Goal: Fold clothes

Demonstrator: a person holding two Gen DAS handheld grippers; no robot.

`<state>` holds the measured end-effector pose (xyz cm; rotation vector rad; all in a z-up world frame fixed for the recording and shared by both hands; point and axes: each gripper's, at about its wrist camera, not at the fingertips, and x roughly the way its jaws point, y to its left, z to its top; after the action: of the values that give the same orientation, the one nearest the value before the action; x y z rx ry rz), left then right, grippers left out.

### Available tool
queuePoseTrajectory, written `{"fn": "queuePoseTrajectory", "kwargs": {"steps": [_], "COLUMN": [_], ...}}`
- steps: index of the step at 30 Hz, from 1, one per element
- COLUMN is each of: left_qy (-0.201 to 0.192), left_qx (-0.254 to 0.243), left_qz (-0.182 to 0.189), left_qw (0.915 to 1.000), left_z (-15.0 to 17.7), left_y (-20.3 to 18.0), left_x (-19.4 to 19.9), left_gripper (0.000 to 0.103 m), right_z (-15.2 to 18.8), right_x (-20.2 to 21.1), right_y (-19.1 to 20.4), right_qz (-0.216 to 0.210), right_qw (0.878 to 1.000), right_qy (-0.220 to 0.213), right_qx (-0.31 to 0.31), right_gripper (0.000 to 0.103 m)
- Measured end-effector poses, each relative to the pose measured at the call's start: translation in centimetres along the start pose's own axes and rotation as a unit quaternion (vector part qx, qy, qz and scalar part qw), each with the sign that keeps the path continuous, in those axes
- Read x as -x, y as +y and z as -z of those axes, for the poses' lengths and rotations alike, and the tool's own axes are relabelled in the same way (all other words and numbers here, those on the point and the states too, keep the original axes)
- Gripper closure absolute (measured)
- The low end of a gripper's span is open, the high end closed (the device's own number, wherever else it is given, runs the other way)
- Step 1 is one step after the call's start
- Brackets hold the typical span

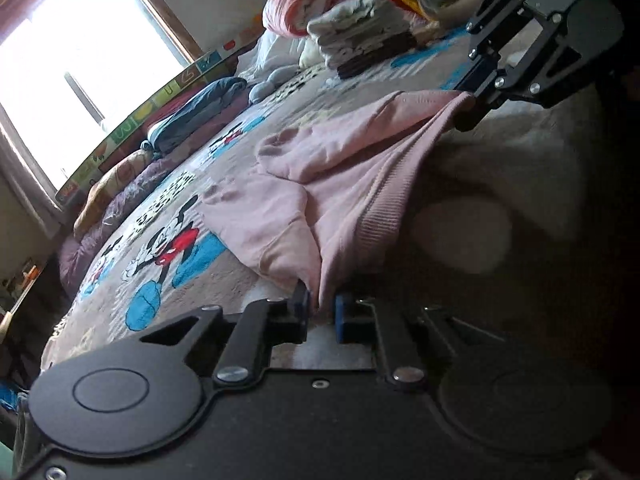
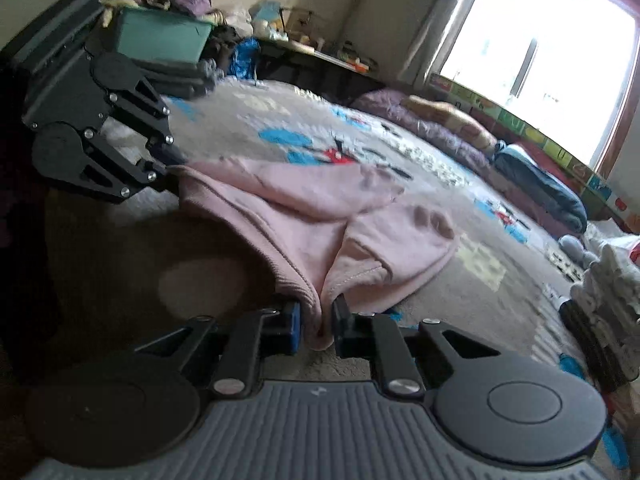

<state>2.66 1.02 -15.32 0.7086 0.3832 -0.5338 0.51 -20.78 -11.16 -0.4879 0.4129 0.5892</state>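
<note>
left tongs (image 1: 320, 312): pinch ribbed hem of pink knit sweatshirt (image 1: 320, 184) | right tongs (image 2: 316, 326): pinch other hem corner, tips buried in cloth | cartoon-print bed blanket (image 1: 192, 280): far edge blurred

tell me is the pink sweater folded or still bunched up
Bunched: the pink sweater lies rumpled, its ribbed hem pinched by both grippers.
</note>
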Motion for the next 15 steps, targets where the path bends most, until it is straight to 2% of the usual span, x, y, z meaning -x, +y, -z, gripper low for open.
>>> {"fn": "queuePoseTrajectory", "kwargs": {"steps": [4,8,10,15], "left_qy": [-0.01,-0.033,-0.047,-0.069], "left_qx": [0.015,0.068,0.114,0.189], "left_qz": [0.013,0.026,0.041,0.07], "left_qw": [0.9998,0.9968,0.9915,0.9771], "left_z": [-0.9,-2.2,-2.7,-3.6], "left_y": [0.8,3.7,5.7,9.4], "left_x": [1.4,1.6,1.1,-0.9], "left_gripper": [0.093,0.092,0.092,0.091], "right_z": [-1.6,-3.3,-4.1,-5.5], "right_x": [1.9,1.9,1.6,-0.5], "right_y": [-0.7,-3.1,-4.5,-8.2], "right_qz": [0.011,0.007,0.001,-0.006], "right_qw": [1.0,0.998,0.997,0.993], "right_qy": [-0.021,-0.038,-0.043,-0.049], "right_qx": [-0.011,-0.043,-0.065,-0.105], "right_gripper": [0.086,0.086,0.086,0.086]}}
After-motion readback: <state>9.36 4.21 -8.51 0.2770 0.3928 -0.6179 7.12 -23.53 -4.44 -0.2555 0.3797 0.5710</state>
